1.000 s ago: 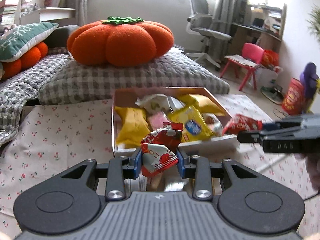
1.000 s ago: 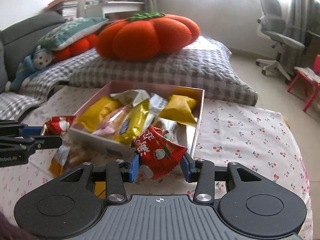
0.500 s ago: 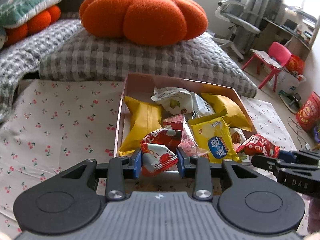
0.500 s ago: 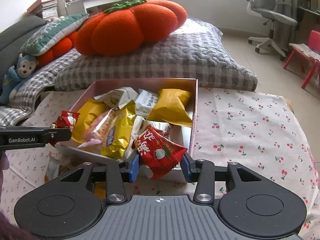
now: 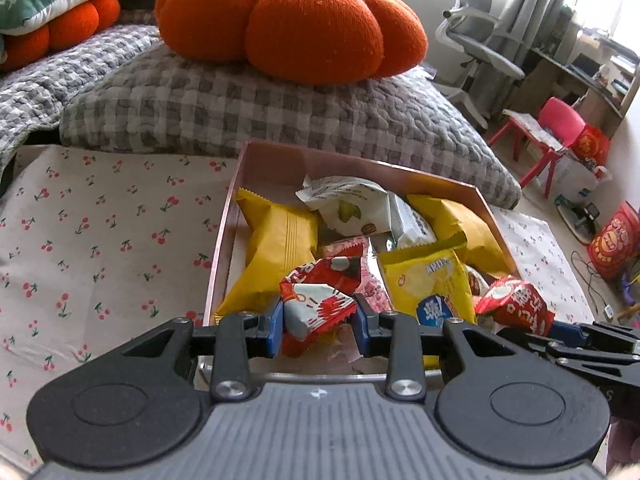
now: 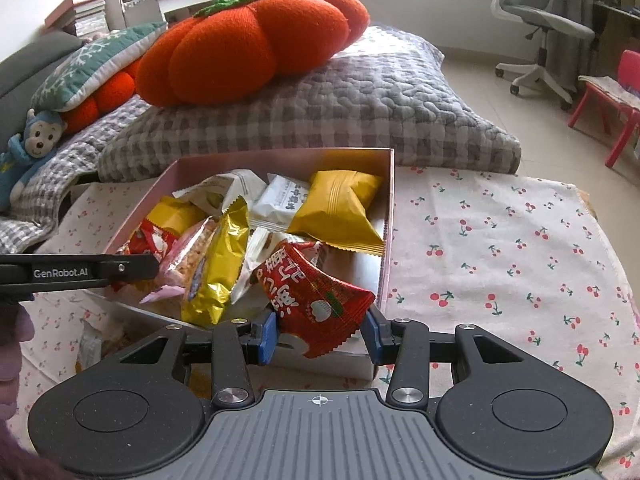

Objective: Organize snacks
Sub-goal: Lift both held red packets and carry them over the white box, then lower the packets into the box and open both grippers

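A pink cardboard box (image 5: 234,208) (image 6: 389,216) on the cherry-print cloth holds several snack packets, yellow, white and pink. My left gripper (image 5: 318,322) is shut on a red and white snack packet (image 5: 316,304), held over the box's near edge. My right gripper (image 6: 319,330) is shut on a second red snack packet (image 6: 316,300), over the box's near right corner. The right gripper's packet also shows in the left wrist view (image 5: 514,306). The left gripper's packet also shows in the right wrist view (image 6: 154,242).
An orange pumpkin cushion (image 5: 288,20) lies on a grey checked pillow (image 5: 240,108) behind the box. A snack wrapper (image 6: 90,346) lies on the cloth (image 6: 500,248) left of the box. An office chair (image 6: 536,28) and a red chair (image 5: 548,132) stand on the floor.
Both grippers have moved forward over the box with their red packets still held. The box now fills more of both views.
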`<action>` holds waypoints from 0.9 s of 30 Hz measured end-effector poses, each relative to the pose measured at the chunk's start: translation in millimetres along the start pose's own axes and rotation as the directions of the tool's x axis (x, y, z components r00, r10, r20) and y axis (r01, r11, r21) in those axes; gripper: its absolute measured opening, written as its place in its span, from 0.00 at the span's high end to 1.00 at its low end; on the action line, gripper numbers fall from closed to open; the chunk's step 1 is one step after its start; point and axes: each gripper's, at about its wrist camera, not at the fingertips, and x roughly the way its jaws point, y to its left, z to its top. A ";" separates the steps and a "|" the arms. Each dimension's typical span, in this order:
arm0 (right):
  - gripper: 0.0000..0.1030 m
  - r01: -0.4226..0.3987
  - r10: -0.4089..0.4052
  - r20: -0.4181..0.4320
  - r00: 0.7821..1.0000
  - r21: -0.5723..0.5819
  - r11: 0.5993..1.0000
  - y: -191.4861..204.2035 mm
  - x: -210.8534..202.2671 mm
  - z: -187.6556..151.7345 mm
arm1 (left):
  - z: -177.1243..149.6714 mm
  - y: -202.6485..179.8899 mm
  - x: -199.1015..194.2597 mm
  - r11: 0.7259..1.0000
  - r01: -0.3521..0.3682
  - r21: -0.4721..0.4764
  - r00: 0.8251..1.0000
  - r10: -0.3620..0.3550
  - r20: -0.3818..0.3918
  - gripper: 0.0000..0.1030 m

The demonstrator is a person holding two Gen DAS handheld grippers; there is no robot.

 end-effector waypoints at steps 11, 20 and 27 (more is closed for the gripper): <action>0.59 0.001 -0.001 0.008 1.000 0.008 1.000 -0.4 9.1 -1.0 | -0.2 8.3 1.5 0.999 0.046 0.006 0.997 -0.046 0.057 0.69; 0.42 -0.041 0.038 0.053 0.998 0.045 0.998 -5.3 -5.1 5.2 | -1.5 17.1 -13.1 0.997 0.076 -0.007 0.996 -0.076 0.045 0.56; 0.31 -0.034 0.029 0.076 0.997 0.064 0.997 -5.9 -18.2 10.5 | -5.8 8.7 -28.5 0.996 0.079 0.030 0.995 -0.080 0.051 0.33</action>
